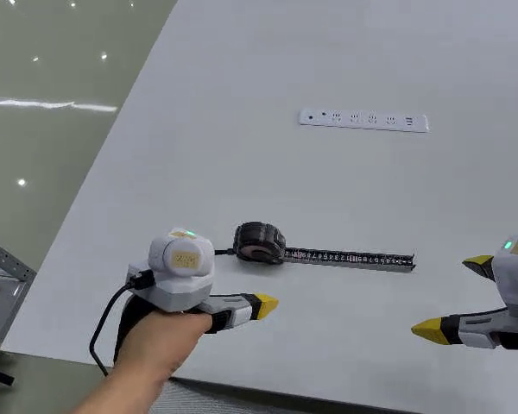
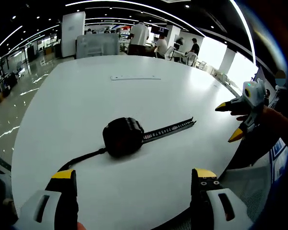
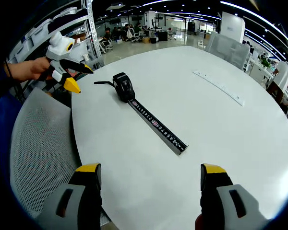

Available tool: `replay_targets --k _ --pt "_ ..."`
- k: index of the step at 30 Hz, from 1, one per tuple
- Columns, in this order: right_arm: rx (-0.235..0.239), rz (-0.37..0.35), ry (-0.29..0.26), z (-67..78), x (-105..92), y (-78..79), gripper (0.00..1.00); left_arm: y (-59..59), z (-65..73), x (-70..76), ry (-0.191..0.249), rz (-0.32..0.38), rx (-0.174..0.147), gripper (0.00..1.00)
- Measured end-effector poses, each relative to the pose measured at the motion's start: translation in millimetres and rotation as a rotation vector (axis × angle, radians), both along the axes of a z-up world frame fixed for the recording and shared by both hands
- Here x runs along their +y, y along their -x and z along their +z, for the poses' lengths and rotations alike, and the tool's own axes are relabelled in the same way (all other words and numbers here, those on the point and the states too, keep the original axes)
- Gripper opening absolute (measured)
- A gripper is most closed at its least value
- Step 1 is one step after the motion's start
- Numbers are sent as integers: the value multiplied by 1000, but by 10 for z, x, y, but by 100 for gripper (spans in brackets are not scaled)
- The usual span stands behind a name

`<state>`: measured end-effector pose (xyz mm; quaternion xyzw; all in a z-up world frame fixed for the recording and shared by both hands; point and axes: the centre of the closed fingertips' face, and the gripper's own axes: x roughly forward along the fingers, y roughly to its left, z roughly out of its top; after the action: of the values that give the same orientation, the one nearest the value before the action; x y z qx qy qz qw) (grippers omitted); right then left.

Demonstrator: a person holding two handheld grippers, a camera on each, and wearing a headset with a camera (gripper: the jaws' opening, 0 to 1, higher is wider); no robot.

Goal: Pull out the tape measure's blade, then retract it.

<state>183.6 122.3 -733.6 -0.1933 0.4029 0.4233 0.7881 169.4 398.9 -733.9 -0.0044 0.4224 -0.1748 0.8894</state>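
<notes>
The 2 grippers, left gripper [image 2: 133, 174] and right gripper [image 3: 150, 168], hover at the near edge of the white table [image 1: 242, 155], jaws spread wide and holding nothing. Just beyond them lies the black tape measure [image 1: 259, 242], its blade [image 1: 350, 258] drawn out toward the right gripper. Farther back lies a white power strip [image 1: 363, 120].
</notes>
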Motion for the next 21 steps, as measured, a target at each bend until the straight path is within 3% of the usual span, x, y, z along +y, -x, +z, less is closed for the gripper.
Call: replay_targets --k 12,21 --pt "10 66 38 -205 -16 -190 74 -281 -74 -180 -7 23 -8 92" --pt "16 119 62 -381 -2 -370 68 -478 -157 -168 -26 77 -26 90"
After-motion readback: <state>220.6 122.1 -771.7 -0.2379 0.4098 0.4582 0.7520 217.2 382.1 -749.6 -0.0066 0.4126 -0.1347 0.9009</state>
